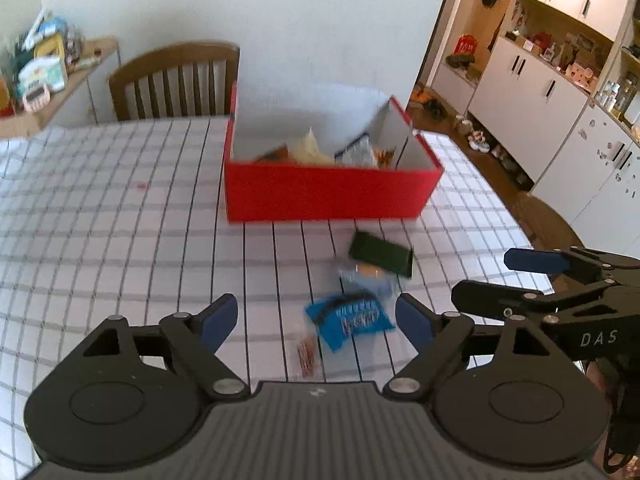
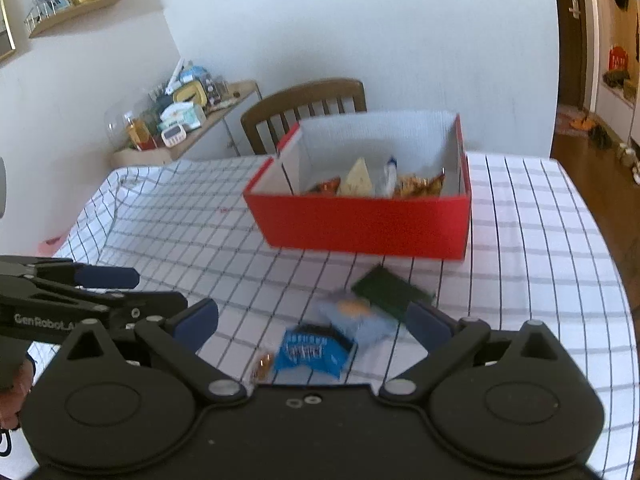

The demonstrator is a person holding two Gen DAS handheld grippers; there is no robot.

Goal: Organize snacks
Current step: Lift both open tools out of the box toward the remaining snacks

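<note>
Reaching toward the loose snacks, I have both claws spread wide and empty: my left claw (image 1: 316, 316) hangs above the blue packet (image 1: 348, 320), and my right claw (image 2: 316, 322) frames the pale blue packet (image 2: 356, 316) beside it. Nothing sits between the pads of either one.

The snacks still to be put away lie in a small cluster on the checked desk (image 1: 120, 220), just in front of the red box (image 1: 332, 196): the blue packet nearest me, the pale blue one behind it and partly overlapping it, a dark green packet (image 1: 380, 256) closest to the box, and a small clear wrapper of reddish sticks (image 1: 306, 358) just to the left of the blue one. The box already holds several bags.

To do this well, I judge I should give each claw its own target, since the two claws are close together and the packets overlap. The blue packet lies flat and looks slippery, so I would come down over one edge and close on a raised seam rather than press on its middle. The pictures are blurred, so I cannot tell exactly how the packets are stacked.
</note>
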